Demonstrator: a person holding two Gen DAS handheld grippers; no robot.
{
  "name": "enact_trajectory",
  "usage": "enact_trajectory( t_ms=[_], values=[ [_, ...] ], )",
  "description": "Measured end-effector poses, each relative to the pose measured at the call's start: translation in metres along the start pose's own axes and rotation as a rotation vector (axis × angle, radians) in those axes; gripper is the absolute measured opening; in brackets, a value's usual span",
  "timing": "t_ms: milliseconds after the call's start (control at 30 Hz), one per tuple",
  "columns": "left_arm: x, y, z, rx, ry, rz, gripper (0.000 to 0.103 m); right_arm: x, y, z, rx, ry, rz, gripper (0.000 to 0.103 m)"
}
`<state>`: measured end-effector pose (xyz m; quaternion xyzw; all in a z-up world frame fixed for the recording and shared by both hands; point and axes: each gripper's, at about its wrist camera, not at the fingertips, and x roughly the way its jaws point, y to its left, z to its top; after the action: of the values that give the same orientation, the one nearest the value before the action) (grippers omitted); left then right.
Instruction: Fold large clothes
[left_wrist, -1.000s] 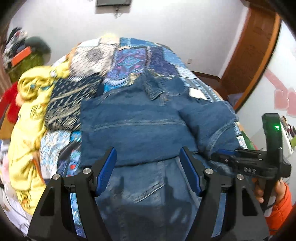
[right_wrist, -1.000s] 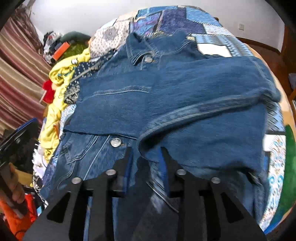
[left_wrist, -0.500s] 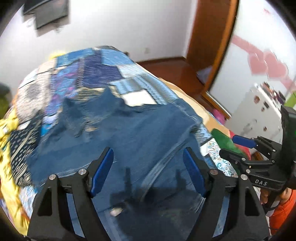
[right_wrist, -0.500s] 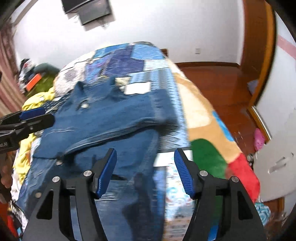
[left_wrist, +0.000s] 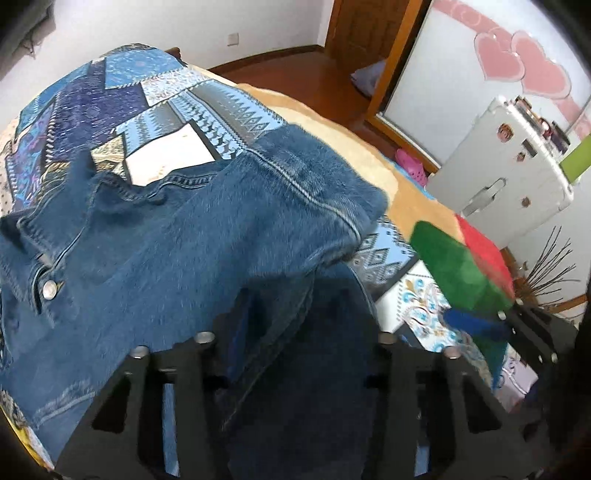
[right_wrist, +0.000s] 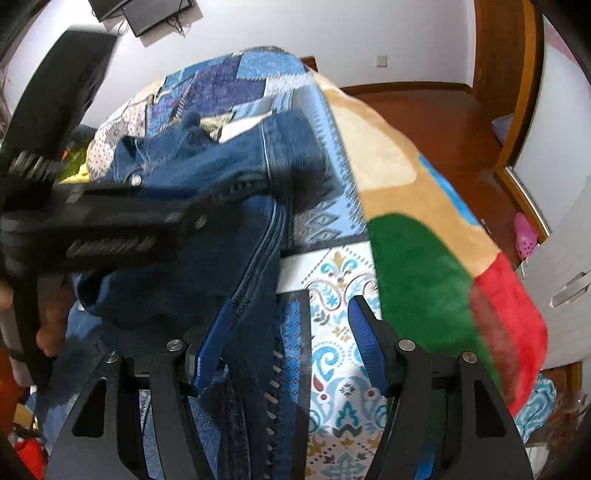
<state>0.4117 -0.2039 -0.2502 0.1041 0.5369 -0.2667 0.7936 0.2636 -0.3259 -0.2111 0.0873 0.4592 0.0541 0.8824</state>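
Observation:
A blue denim jacket (left_wrist: 192, 236) lies on the patchwork bed cover (left_wrist: 122, 96), one sleeve folded across its body. My left gripper (left_wrist: 299, 325) is open and low over the jacket's right edge, with denim lying between its dark fingers. In the right wrist view the jacket (right_wrist: 221, 170) is at the left, and the left gripper (right_wrist: 122, 221) crosses over it. My right gripper (right_wrist: 291, 343) is open, straddling the jacket's hanging edge and the bed cover (right_wrist: 343, 295).
A tan, green and red blanket (right_wrist: 424, 236) covers the bed's right side. A white cabinet (left_wrist: 506, 166) and a pink slipper (left_wrist: 410, 166) are by the wooden floor (right_wrist: 443, 118). A door (left_wrist: 362, 33) stands behind. Dry twigs (left_wrist: 550, 273) are at the right.
The right gripper opened and let go of the denim, then swung right. The left gripper turned right and dropped low onto the jacket's right edge, close to the right gripper.

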Motion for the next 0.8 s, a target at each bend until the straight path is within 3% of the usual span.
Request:
enact_trajectory(
  t_ms=[67,167,333,433,633,700,800],
  values=[
    [0.004,0.003,0.002,-0.001,-0.008,0.003,0.02,0.004,-0.002,-0.001,-0.001,0.012,-0.011,0.061],
    [-0.004,0.018,0.001,-0.062,-0.023,-0.024,0.008,0.007,-0.004,-0.003,0.006,0.021,-0.01,0.061],
    [-0.06,0.048,0.006,-0.167,-0.151,-0.091,0.006,0.005,-0.002,-0.002,-0.004,0.034,-0.032,0.061],
    [-0.11,0.064,0.006,-0.171,-0.264,-0.045,0.003,0.001,0.004,0.006,-0.029,0.037,-0.05,0.061],
    [-0.205,0.114,-0.023,-0.247,-0.461,0.044,0.001,-0.027,0.029,0.033,-0.077,-0.079,-0.026,0.064],
    [-0.222,0.131,-0.038,-0.278,-0.489,0.056,0.001,-0.026,0.04,0.038,-0.097,-0.093,-0.024,0.069],
    [-0.231,0.154,-0.059,-0.304,-0.459,0.073,0.001,-0.008,0.053,0.039,-0.141,-0.06,-0.031,0.071]
  ],
)
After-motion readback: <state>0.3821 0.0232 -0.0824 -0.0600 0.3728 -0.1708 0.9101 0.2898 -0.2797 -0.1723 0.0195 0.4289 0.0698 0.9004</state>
